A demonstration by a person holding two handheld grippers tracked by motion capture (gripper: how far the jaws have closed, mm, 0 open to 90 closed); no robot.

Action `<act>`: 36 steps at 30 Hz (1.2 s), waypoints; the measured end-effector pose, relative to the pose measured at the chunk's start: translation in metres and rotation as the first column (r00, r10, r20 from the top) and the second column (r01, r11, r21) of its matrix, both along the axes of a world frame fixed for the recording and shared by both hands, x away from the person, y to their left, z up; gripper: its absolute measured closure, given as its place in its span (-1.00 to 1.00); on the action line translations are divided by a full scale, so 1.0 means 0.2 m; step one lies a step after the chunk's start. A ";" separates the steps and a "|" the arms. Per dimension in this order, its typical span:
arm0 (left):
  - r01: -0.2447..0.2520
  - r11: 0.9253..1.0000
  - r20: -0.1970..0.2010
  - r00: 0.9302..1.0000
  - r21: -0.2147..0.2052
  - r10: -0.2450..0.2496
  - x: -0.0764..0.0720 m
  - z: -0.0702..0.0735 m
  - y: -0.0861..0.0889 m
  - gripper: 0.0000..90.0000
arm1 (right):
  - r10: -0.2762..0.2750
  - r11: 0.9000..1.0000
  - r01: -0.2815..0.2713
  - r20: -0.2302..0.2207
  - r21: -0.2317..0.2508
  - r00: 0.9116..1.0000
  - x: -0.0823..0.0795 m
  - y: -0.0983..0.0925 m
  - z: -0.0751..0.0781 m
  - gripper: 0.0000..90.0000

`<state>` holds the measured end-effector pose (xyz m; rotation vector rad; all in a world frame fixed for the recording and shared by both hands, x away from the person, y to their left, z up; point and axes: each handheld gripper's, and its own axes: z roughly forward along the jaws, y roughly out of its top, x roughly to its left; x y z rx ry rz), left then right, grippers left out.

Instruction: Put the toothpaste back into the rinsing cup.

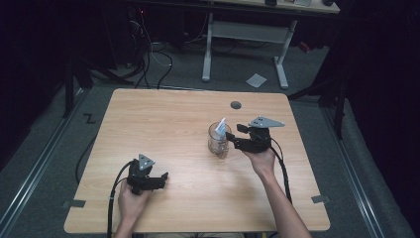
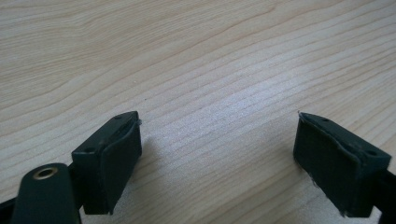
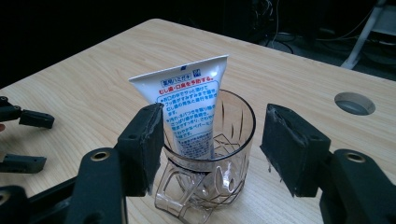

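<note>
Lab: dark room, floor cables [image 1: 148, 54], rails [image 1: 37, 163], workbench [image 1: 148, 124].

Overhead view, two close table-level views

Light wooden bench [image 1: 163, 124] with one glass standing on it.

The bench has a pale wood-grain top with rounded corners and stands on a grey floor [image 1: 44, 148]. A clear, cut-pattern glass [image 1: 218, 143] stands upright right of the middle, holding a white tube [image 1: 221, 127] that leans against its rim, flat end up. Near the far edge, to the right, a small round grey hole [image 1: 236, 105] sits in the top. On the near left, the left tongs [image 1: 159, 179] rest low on the wood, jaws apart over bare grain. The remaining surface is plain wood.
</note>
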<state>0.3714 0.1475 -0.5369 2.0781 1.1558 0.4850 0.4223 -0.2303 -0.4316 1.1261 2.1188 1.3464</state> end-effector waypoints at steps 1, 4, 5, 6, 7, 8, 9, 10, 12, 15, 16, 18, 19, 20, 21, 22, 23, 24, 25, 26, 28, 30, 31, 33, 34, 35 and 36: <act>0.000 1.000 0.000 1.000 0.000 0.000 0.00 0.00 0.00 -0.65 | 0.000 1.000 0.000 0.000 0.000 1.000 0.00 0.00 0.00 -0.14; -0.001 1.000 0.001 1.000 0.000 0.001 0.00 0.00 0.00 -0.65 | -0.002 1.000 0.002 0.004 -0.004 1.000 -0.01 -0.01 0.01 -0.14; 0.000 1.000 0.000 1.000 0.000 0.000 0.00 0.00 0.00 -0.65 | -0.002 1.000 0.002 0.006 -0.001 1.000 -0.01 -0.01 0.01 -0.14; 0.000 1.000 0.000 1.000 0.000 0.000 0.00 0.00 0.00 -0.65 | -0.003 1.000 0.003 0.006 -0.001 1.000 -0.01 -0.02 0.01 -0.14; 0.000 1.000 0.000 1.000 0.000 0.000 0.00 0.00 0.00 -0.65 | -0.004 1.000 0.004 0.007 -0.001 1.000 -0.01 -0.02 0.01 -0.14; 0.000 1.000 0.000 1.000 -0.001 0.000 0.00 0.00 0.00 -0.65 | -0.008 1.000 0.008 0.011 0.006 1.000 -0.02 -0.03 0.02 -0.14; 0.000 1.000 0.000 1.000 -0.001 0.000 0.00 0.00 0.00 -0.65 | -0.008 1.000 0.008 0.011 0.006 1.000 -0.02 -0.03 0.02 -0.14; 0.000 1.000 0.002 1.000 -0.001 0.000 0.00 0.00 0.00 -0.65 | -0.009 1.000 0.009 0.012 0.008 1.000 -0.03 -0.03 0.02 -0.14; -0.001 1.000 0.002 1.000 -0.001 0.001 0.00 0.00 0.00 -0.65 | -0.008 1.000 0.008 0.014 0.008 1.000 -0.03 -0.04 0.02 -0.14; 0.000 1.000 0.000 1.000 -0.001 0.000 0.00 0.00 0.00 -0.65 | -0.012 1.000 0.011 0.017 0.015 1.000 -0.04 -0.05 0.02 -0.14; 0.001 1.000 0.000 1.000 -0.001 -0.001 0.00 0.00 0.00 -0.65 | -0.015 1.000 0.014 0.017 0.013 1.000 -0.04 -0.06 0.03 -0.14; 0.000 1.000 0.000 1.000 -0.001 0.000 0.00 0.00 0.00 -0.65 | -0.015 1.000 0.015 0.014 0.015 1.000 -0.04 -0.07 0.03 -0.13; -0.001 1.000 0.002 1.000 -0.001 0.001 0.00 0.00 0.00 -0.65 | -0.015 1.000 0.015 0.012 0.015 1.000 -0.04 -0.07 0.03 -0.13; 0.000 1.000 0.000 1.000 -0.001 0.000 0.00 0.00 0.00 -0.65 | -0.014 1.000 0.014 0.011 0.013 1.000 -0.04 -0.07 0.03 -0.13; -0.001 1.000 0.001 1.000 0.000 0.001 0.00 0.00 0.00 -0.65 | -0.016 1.000 0.016 0.013 0.011 1.000 -0.05 -0.08 0.04 -0.13; -0.001 1.000 0.001 1.000 0.000 0.001 0.00 0.00 0.00 -0.65 | -0.016 1.000 0.016 0.013 0.011 1.000 -0.05 -0.08 0.04 -0.13; 0.000 1.000 0.000 1.000 -0.001 0.000 0.00 0.00 0.00 -0.65 | -0.016 1.000 0.016 0.015 0.015 1.000 -0.05 -0.09 0.04 -0.13; 0.000 1.000 0.000 1.000 -0.001 0.000 0.00 0.00 0.00 -0.65 | -0.020 1.000 0.020 0.016 0.018 1.000 -0.06 -0.09 0.05 -0.13; 0.001 1.000 0.000 1.000 -0.001 -0.001 0.00 0.00 0.00 -0.65 | -0.020 1.000 0.019 0.022 0.023 1.000 -0.06 -0.10 0.05 -0.14; 0.001 1.000 0.000 1.000 -0.001 -0.001 0.00 0.00 0.00 -0.65 | -0.022 0.999 0.021 0.025 0.028 0.999 -0.06 -0.11 0.06 -0.13; 0.001 1.000 0.000 1.000 -0.001 -0.001 0.00 0.00 0.00 -0.65 | -0.026 0.999 0.025 0.031 0.033 0.999 -0.08 -0.12 0.07 -0.14; 0.000 1.000 0.000 1.000 0.000 0.000 0.00 0.00 0.00 -0.65 | -0.027 0.999 0.026 0.032 0.028 0.999 -0.09 -0.13 0.07 -0.14; 0.000 1.000 0.000 1.000 0.000 0.000 0.00 0.00 0.00 -0.65 | -0.027 0.999 0.026 0.032 0.028 0.999 -0.09 -0.13 0.07 -0.14; 0.000 1.000 0.000 1.000 -0.001 0.000 0.00 0.00 0.00 -0.65 | -0.031 0.999 0.030 0.037 0.032 0.999 -0.09 -0.14 0.08 -0.14; 0.001 1.000 0.000 1.000 -0.001 -0.001 0.00 0.00 0.00 -0.65 | -0.036 0.999 0.034 0.039 0.037 0.999 -0.09 -0.15 0.08 -0.14; 0.001 1.000 0.000 1.000 -0.001 -0.001 0.00 0.00 0.00 -0.65 | -0.036 0.999 0.034 0.039 0.037 0.999 -0.09 -0.15 0.08 -0.14; 0.000 1.000 0.000 1.000 -0.001 0.000 0.00 0.00 0.00 -0.65 | -0.038 0.998 0.036 0.043 0.043 0.998 -0.10 -0.15 0.09 -0.14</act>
